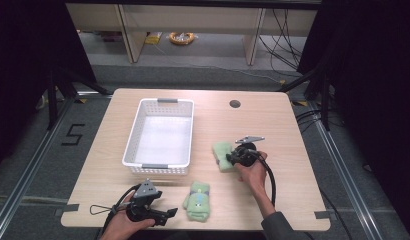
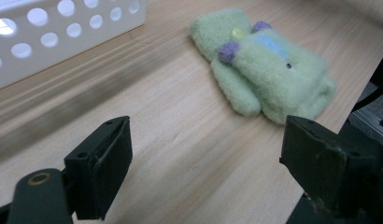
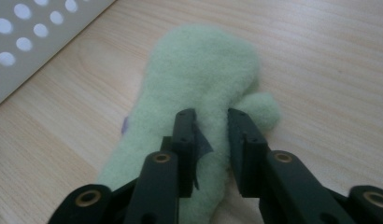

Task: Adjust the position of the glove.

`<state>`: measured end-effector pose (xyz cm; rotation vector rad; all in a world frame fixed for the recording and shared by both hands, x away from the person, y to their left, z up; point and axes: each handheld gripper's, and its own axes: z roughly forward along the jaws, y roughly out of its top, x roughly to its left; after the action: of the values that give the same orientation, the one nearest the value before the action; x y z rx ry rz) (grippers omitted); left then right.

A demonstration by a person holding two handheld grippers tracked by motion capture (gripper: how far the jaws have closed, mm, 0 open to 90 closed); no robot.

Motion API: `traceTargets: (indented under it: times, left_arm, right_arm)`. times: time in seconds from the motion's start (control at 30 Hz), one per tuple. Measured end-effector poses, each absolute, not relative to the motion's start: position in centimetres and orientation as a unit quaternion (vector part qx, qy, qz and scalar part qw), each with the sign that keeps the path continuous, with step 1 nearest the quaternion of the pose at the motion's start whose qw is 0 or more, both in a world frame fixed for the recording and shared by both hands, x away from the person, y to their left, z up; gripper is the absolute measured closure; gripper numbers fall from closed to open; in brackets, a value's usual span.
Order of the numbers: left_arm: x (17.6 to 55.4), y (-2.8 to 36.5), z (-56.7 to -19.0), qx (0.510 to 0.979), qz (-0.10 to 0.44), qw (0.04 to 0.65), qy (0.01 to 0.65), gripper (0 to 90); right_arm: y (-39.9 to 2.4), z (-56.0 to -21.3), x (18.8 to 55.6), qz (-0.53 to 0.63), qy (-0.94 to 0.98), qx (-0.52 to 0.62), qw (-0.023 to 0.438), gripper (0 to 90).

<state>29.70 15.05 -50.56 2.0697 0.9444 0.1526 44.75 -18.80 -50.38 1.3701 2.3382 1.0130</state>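
Two pale green woollen mittens lie on the wooden table. The plain one (image 1: 221, 153) (image 3: 199, 70) lies right of the basket, palm side up. My right gripper (image 1: 232, 157) (image 3: 212, 122) sits on it, jaws drawn close together, pinching a ridge of its fabric. The other mitten (image 1: 198, 201) (image 2: 269, 65), with a blue patch, purple knobs and a yellow button, rests near the front edge. My left gripper (image 1: 169, 214) (image 2: 206, 158) lies low on the table just left of that mitten. Its jaws are wide open with only bare wood between them.
A white perforated basket (image 1: 138, 165) (image 2: 63, 32) (image 3: 26, 42) stands empty at centre left, its front wall close to both mittens. A cable hole (image 1: 235, 104) is at the back right. The table's front edge is close behind the left gripper.
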Motion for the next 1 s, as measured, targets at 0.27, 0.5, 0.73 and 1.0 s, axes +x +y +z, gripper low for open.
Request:
traceTargets:
  times: [0.27,0.5,0.73,1.0]
  left_arm:
    - [29.7,15.0,-50.5,0.82,0.059,0.423,0.381,16.1]
    - [29.7,15.1,-50.5,0.822,0.059,0.421,0.379,16.1]
    - [29.7,15.2,-50.4,0.821,0.063,0.422,0.379,16.1]
    - [29.7,15.3,-50.4,0.818,0.063,0.424,0.383,16.1]
  right_arm:
    - [-19.0,-50.3,44.7,0.361,0.807,0.447,0.137,83.8]
    - [-19.2,-49.1,44.2,0.38,0.813,0.42,0.138,84.8]
    - [-19.6,-45.6,41.4,0.41,0.825,0.37,0.123,84.8]
    - [-20.1,-44.3,37.9,0.417,0.844,0.321,0.101,84.7]
